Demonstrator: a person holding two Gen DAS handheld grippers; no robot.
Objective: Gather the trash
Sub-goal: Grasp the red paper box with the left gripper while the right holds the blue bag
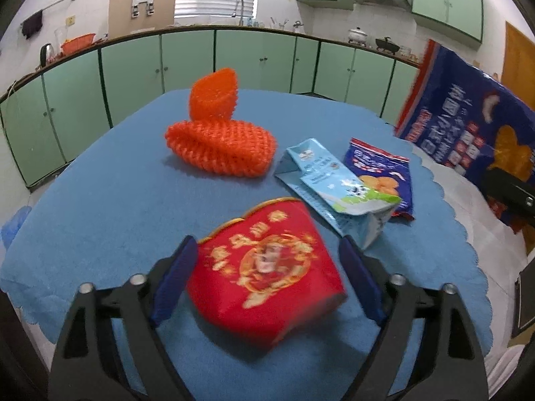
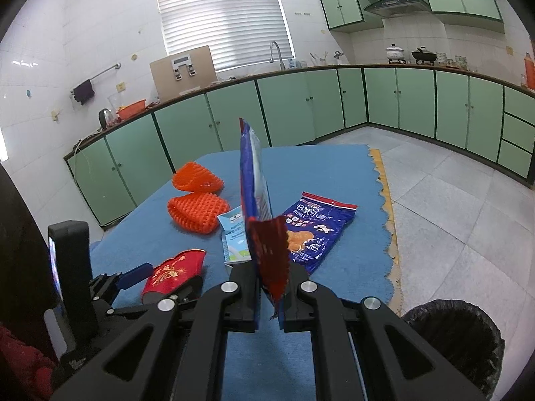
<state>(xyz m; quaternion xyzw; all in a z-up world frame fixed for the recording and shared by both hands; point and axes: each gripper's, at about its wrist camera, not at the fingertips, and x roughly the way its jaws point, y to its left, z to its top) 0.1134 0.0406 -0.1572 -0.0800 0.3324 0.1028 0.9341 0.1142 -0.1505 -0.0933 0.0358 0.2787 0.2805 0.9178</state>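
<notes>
Left wrist view: the left tongs (image 1: 267, 280) stand open astride a red packet (image 1: 267, 280) that lies flat on the blue table (image 1: 100, 200), one blue pad on each side of it, neither clearly touching. The packet's long axis runs roughly straight ahead, along the fingers, so a plain squeeze would take it across its narrow width. Just past it, to the right, lies a flattened milk carton (image 1: 331, 183), partly overlapping a small blue snack bag (image 1: 381, 170). Farther back sit two orange foam nets (image 1: 220, 147), one on top of the other.

Right wrist view: the right tongs (image 2: 270, 287) are closed on a large blue bag (image 2: 255, 180), held edge-on and upright, its red torn end pinched between the fingers. A black-lined bin (image 2: 458, 341) stands on the floor low to the right, off the table's edge and nearer this hand than the other. Judged from that, the held bag goes right and down to the bin, while the left hand is the nearer to the red packet.
</notes>
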